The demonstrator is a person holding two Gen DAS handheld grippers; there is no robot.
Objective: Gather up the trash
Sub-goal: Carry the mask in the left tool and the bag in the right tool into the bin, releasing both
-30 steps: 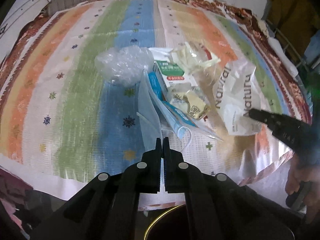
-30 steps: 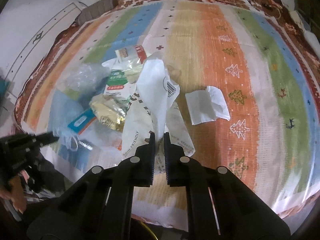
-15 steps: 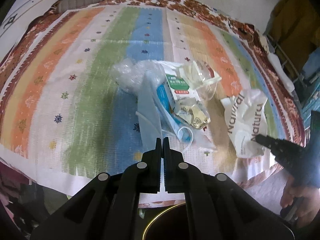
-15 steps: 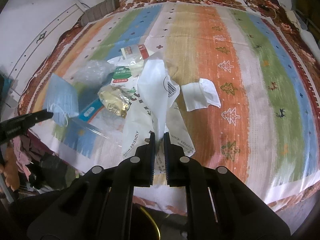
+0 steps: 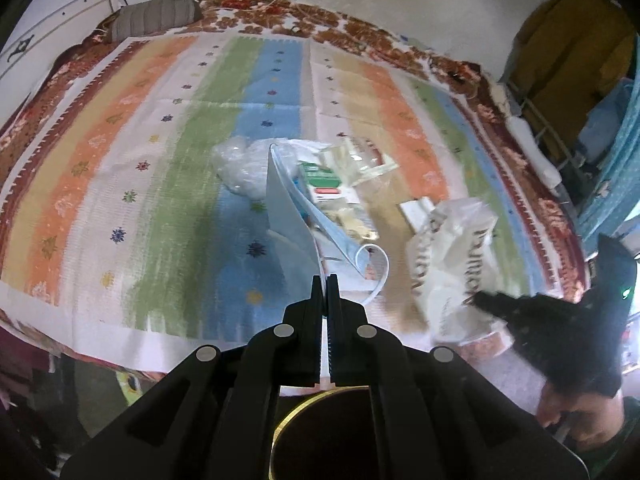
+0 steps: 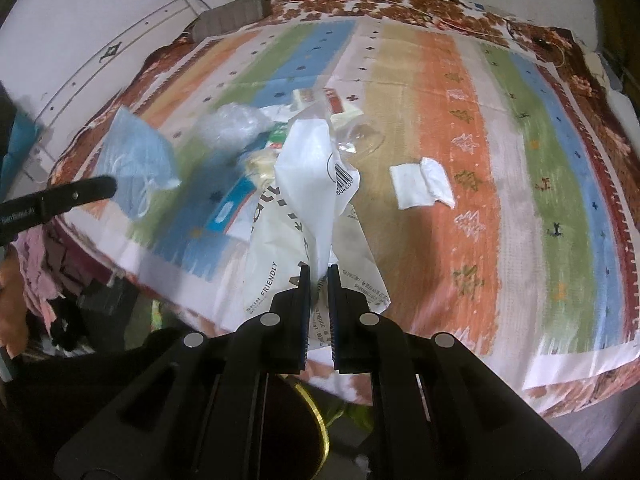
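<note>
My left gripper [image 5: 325, 278] is shut on a light blue face mask [image 5: 286, 204] and holds it lifted above the striped cloth; the mask also shows in the right wrist view [image 6: 136, 160]. My right gripper [image 6: 318, 270] is shut on a white plastic bag [image 6: 310, 184] printed with black letters, raised off the cloth; it shows in the left wrist view [image 5: 452, 256] too. A pile of trash stays on the cloth: a crumpled clear plastic bag [image 5: 240, 162], a green and white carton [image 5: 322, 178], a yellow wrapper [image 5: 352, 220] and a white tissue [image 6: 422, 186].
The striped cloth [image 5: 120, 168] covers a bed with a brown floral border. A grey pillow [image 5: 156, 16] lies at the far edge. A dark round bin with a gold rim [image 5: 320, 436] stands below the grippers, off the bed's near edge. Clothes hang at the right [image 5: 560, 60].
Both grippers have pulled back and up from the bed. The face mask has lifted off the pile with the left gripper, and the white bag has risen with the right one.
</note>
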